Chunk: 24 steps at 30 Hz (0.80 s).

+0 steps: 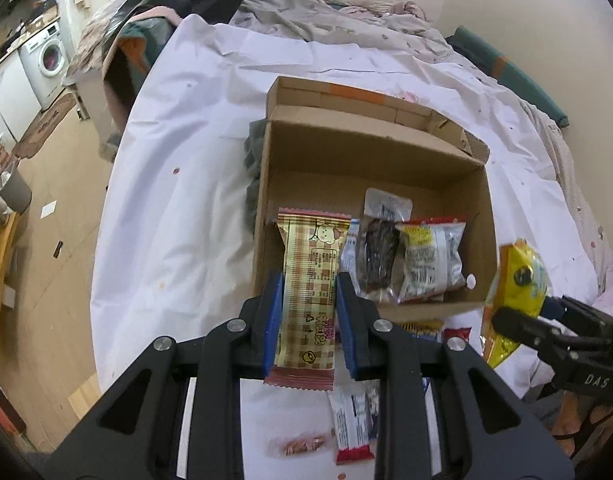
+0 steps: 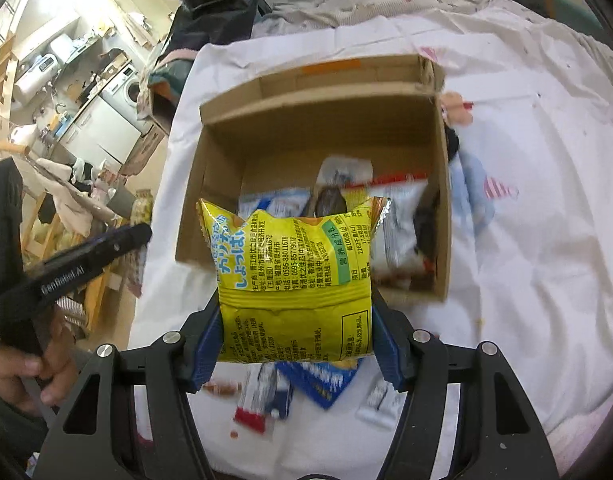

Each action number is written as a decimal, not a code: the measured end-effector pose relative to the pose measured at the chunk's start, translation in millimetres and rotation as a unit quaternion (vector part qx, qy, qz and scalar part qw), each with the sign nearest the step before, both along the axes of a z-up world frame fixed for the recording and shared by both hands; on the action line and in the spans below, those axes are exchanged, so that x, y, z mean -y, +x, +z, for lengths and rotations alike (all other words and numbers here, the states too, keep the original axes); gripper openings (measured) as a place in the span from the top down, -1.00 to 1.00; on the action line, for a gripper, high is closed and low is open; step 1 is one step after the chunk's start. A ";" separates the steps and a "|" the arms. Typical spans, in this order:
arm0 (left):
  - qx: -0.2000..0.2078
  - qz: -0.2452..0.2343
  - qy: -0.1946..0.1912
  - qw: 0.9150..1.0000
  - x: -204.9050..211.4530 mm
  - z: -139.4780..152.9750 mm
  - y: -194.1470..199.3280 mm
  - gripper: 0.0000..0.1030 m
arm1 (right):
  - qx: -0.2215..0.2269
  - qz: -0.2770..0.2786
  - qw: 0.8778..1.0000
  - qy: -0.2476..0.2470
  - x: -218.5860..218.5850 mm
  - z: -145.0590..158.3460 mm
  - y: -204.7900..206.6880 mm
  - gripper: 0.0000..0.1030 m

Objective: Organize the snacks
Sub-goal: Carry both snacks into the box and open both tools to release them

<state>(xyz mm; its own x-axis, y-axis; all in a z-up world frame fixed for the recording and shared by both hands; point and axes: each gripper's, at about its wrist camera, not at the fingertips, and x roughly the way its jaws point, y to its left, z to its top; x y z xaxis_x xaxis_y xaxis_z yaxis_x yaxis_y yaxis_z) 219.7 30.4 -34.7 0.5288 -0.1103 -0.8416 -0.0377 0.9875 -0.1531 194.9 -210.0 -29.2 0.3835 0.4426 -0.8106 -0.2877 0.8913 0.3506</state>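
Observation:
An open cardboard box (image 1: pixel 366 168) (image 2: pixel 306 128) sits on the white sheet. Inside it lie a dark jerky packet (image 1: pixel 376 256) and a white packet with red edges (image 1: pixel 432 264). My left gripper (image 1: pixel 309 284) is shut on a long beige checked snack bar (image 1: pixel 306 264), held over the box's near left corner. My right gripper (image 2: pixel 296 312) is shut on a yellow snack bag (image 2: pixel 294 264) in front of the box's near wall. The same bag (image 1: pixel 518 276) shows at the right of the left wrist view. Loose packets lie below: a red-and-white one (image 1: pixel 352 424) and a blue one (image 2: pixel 318 380).
The white sheet (image 1: pixel 194 128) covers a bed, with crumpled bedding (image 1: pixel 346 16) and a pillow at its far end. Bare floor (image 1: pixel 54 216), a washing machine (image 1: pixel 46 56) and clutter lie to the left. A person's hand (image 2: pixel 22 376) holds the left gripper's handle.

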 end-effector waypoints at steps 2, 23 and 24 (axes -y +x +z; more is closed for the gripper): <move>-0.001 0.001 -0.004 1.000 0.1 -2.1 8.4 0.56 | -0.004 -0.003 1.000 0.001 -7.7 -7.6 15.7 -0.29; 0.036 0.012 0.011 0.999 6.4 -49.6 52.5 0.56 | -0.042 -0.039 0.998 0.032 -10.8 -81.6 66.0 -0.32; 0.036 0.008 0.016 0.999 9.4 -50.2 52.7 0.56 | -0.044 -0.038 0.998 0.034 -11.2 -82.3 66.5 -0.32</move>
<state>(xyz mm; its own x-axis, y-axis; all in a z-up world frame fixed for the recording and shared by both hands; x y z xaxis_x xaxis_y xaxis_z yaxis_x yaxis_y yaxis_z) 272.4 21.1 -84.9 0.5898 -0.0762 -0.8040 -0.0426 0.9912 -0.1252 261.4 -198.8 -111.4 0.3464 0.4697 -0.8120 -0.1847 0.8828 0.4318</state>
